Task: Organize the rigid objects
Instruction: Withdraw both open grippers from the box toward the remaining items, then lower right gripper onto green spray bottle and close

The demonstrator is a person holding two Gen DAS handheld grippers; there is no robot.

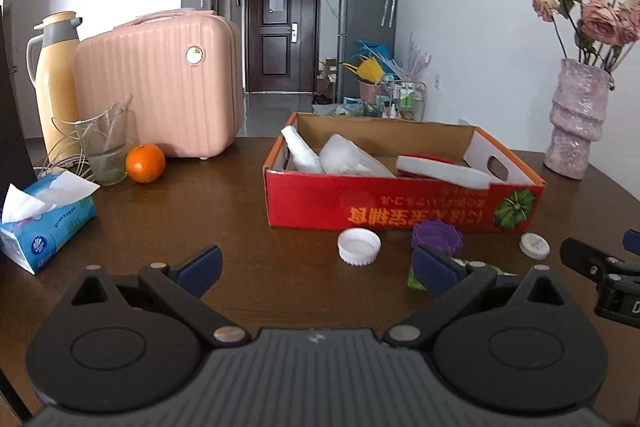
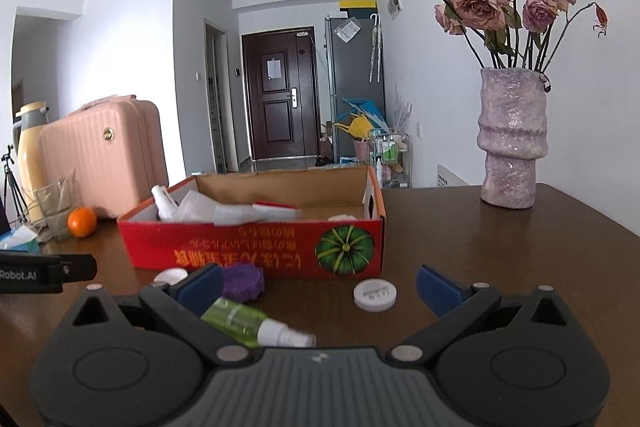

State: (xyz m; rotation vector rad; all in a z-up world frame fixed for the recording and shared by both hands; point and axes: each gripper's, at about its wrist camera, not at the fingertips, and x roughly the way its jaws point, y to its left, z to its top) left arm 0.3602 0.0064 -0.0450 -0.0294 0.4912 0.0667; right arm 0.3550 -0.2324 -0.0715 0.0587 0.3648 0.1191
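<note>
Both claws spread wide, empty: left claw (image 1: 316,263), right claw (image 2: 320,285). Green spray bottle (image 2: 256,325) lies on the table (image 2: 480,247) near the red box (image 2: 256,251). Risk: it's round and lying sideways, so a claw finger clipping it likely rolls it into the purple cap (image 2: 243,282).

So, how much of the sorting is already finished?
Partly done: a white bottle and other white items already lie in the red box. Nothing is in hand; the left gripper and right gripper are open. The white cap, purple lid, small white lid and green spray bottle remain on the table.
</note>
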